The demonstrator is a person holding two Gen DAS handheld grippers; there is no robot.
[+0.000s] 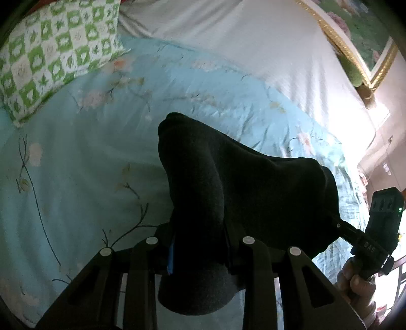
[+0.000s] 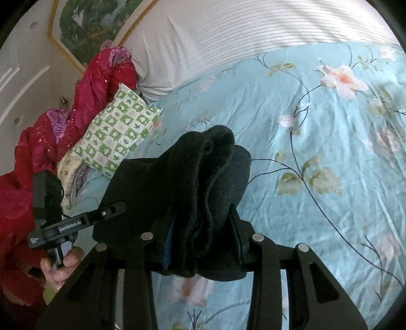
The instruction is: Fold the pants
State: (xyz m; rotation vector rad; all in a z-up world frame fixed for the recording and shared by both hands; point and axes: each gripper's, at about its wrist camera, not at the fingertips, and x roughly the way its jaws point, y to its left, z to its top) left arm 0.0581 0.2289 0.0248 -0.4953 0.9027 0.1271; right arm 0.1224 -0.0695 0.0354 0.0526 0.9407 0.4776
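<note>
The black pants [image 1: 228, 182] hang bunched between both grippers, lifted above the light blue floral bedspread [image 1: 88, 152]. My left gripper [image 1: 199, 243] is shut on one end of the pants, which drape over its fingers. My right gripper [image 2: 203, 241] is shut on the other end of the pants [image 2: 198, 182], with thick folds of cloth bulging out between the fingers. The right gripper also shows at the right edge of the left wrist view [image 1: 337, 224], and the left gripper at the left of the right wrist view [image 2: 119, 207], each with the cloth stretched to it.
A green and white checked pillow [image 2: 116, 137] lies at the head of the bed beside a red blanket [image 2: 96, 88]. A white sheet [image 1: 253, 45] covers the far part of the bed. A gold-framed picture [image 2: 88, 22] leans on the wall.
</note>
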